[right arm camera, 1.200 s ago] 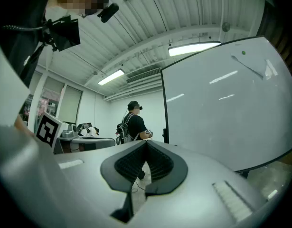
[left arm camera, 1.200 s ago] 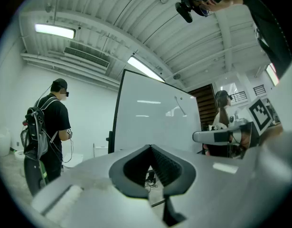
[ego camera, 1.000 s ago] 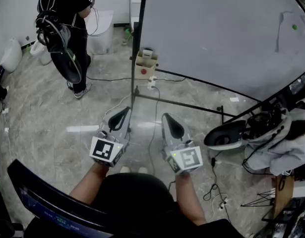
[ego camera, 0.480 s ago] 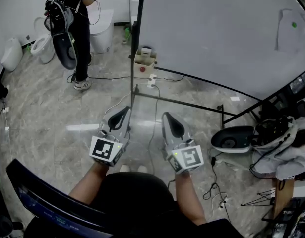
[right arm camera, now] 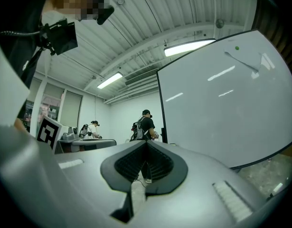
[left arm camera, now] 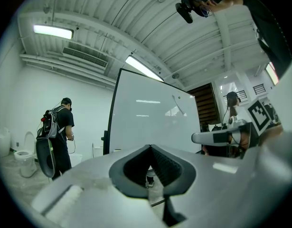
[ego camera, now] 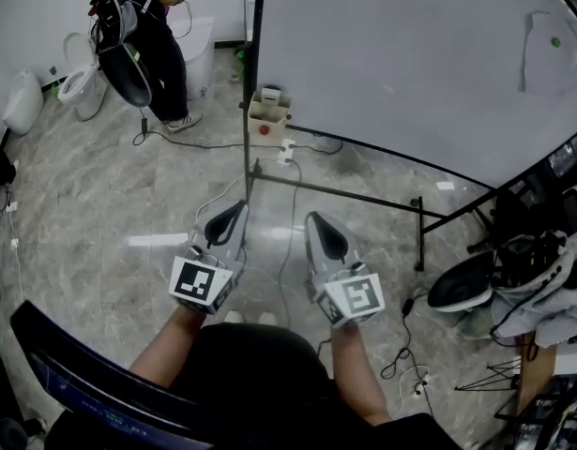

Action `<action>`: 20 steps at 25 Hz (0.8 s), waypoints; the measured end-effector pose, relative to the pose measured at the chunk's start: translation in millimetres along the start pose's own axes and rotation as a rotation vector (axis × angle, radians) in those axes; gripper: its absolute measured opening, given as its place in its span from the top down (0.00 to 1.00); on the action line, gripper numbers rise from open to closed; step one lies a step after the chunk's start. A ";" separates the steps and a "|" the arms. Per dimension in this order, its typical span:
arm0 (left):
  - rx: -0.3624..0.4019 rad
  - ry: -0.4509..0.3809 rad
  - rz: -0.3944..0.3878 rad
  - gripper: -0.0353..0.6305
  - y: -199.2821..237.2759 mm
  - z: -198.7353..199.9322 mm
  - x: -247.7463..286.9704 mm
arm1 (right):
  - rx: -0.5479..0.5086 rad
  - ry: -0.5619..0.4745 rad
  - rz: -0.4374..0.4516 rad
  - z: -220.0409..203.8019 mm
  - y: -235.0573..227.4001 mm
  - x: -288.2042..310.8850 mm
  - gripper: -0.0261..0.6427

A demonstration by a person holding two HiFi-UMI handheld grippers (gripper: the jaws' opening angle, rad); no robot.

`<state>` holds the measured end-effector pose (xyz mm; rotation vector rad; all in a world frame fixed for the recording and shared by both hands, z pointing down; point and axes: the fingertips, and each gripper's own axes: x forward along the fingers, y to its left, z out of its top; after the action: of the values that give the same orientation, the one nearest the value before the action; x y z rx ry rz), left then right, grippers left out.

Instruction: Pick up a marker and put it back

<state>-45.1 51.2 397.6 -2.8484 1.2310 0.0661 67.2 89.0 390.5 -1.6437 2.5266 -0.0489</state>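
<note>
I see no marker clearly in any view. A large whiteboard (ego camera: 410, 54) stands ahead with a small green dot (ego camera: 555, 41) near its top right corner, and it also shows in the right gripper view as the whiteboard (right arm camera: 231, 108). My left gripper (ego camera: 222, 225) and right gripper (ego camera: 324, 234) are held side by side over the floor, short of the board's stand. Both point level and are shut with nothing between the pads. The left gripper (left arm camera: 149, 147) and the right gripper (right arm camera: 146, 144) show the same shut jaws in their own views.
A person with a backpack (ego camera: 138, 26) stands at the far left. A cardboard box (ego camera: 269, 112) sits by the board's post. The stand's black floor bar (ego camera: 354, 198) and cables (ego camera: 405, 364) cross the floor. Someone with black gear (ego camera: 527, 275) is at the right.
Both grippers have stayed put. The person at the far left has shifted position near the wall. The black gear at the right edge has moved farther right and lower.
</note>
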 end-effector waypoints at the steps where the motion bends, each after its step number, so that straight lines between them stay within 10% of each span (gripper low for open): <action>1: 0.000 0.002 0.004 0.94 -1.5 -0.7 -0.4 | -0.001 0.001 0.003 -0.5 -0.5 -1.8 0.95; 20: 0.000 0.024 0.136 0.94 1.3 -11.4 10.2 | 0.019 0.041 0.094 -13.3 -25.1 -4.8 0.95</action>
<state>-38.7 42.3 408.4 -2.7695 1.4287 0.0356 90.3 82.6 406.6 -1.5303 2.6212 -0.0982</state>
